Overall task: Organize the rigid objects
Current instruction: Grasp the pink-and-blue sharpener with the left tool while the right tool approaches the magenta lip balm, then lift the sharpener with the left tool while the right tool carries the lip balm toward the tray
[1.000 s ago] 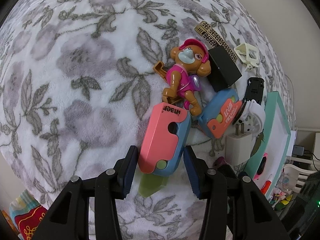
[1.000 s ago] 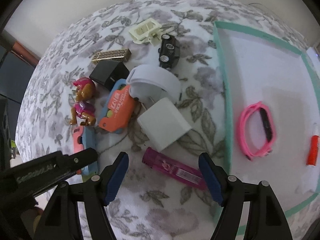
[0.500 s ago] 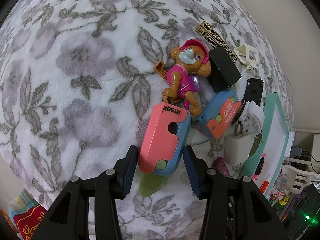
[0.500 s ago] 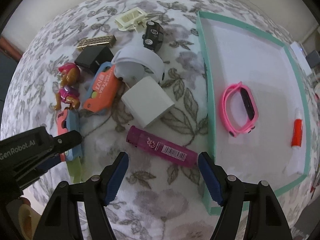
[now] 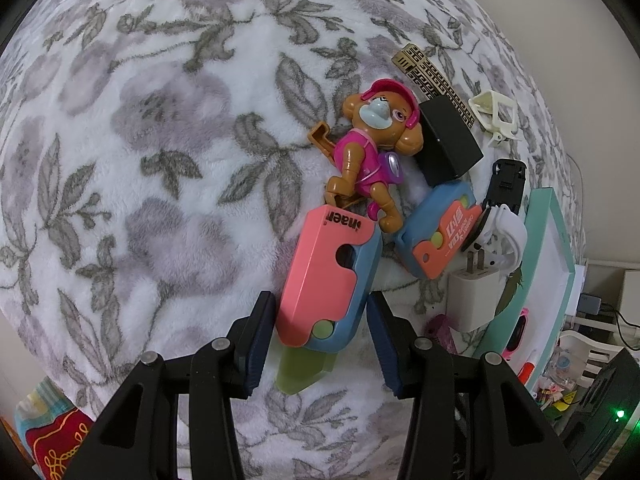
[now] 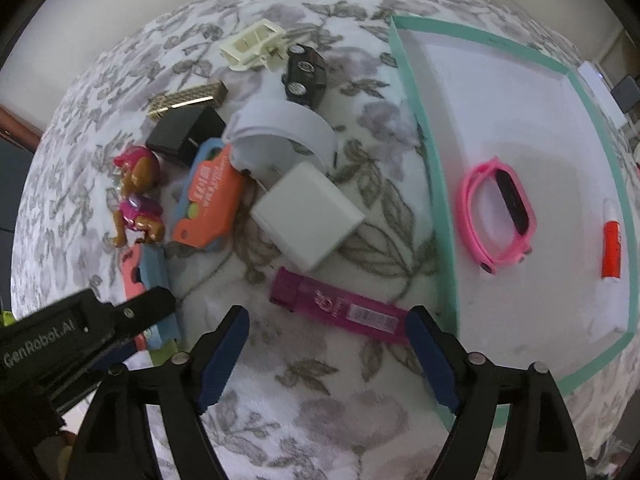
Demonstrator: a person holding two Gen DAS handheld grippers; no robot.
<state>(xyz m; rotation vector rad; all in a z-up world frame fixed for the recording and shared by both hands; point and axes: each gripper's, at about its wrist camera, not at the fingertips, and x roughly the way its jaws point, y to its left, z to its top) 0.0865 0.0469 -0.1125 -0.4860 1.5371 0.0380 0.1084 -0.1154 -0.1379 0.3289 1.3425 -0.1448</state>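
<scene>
We find the left gripper [image 5: 322, 334] pointed down at the floral blanket [image 5: 160, 140], its blue pads set against both sides of the pink and blue utility knife [image 5: 328, 280]; it grasps the knife near the end where the green blade [image 5: 300, 374] sticks out. The knife lies on the blanket just below the toy dog [image 5: 374, 148], with the orange and blue cutter [image 5: 438, 236] to its right.

The right gripper [image 6: 326, 356] stands wide, its jaws opening, above the magenta lighter [image 6: 344, 312]. The pads do not press on the lighter, which lies flat on the blanket between them and slightly ahead; its right end looks close to the right pad, though we cannot tell whether they touch.

Beyond the lighter we note the white charger [image 6: 308, 216], the white curved band [image 6: 284, 128], the black box [image 6: 184, 134], the gold patterned bar [image 6: 188, 98], the black toy car [image 6: 304, 74] and the cream frame [image 6: 254, 44].

To the right sits the teal-rimmed tray [image 6: 424, 152], holding the pink wristband [image 6: 498, 216] and a red and white marker [image 6: 610, 240], well apart
</scene>
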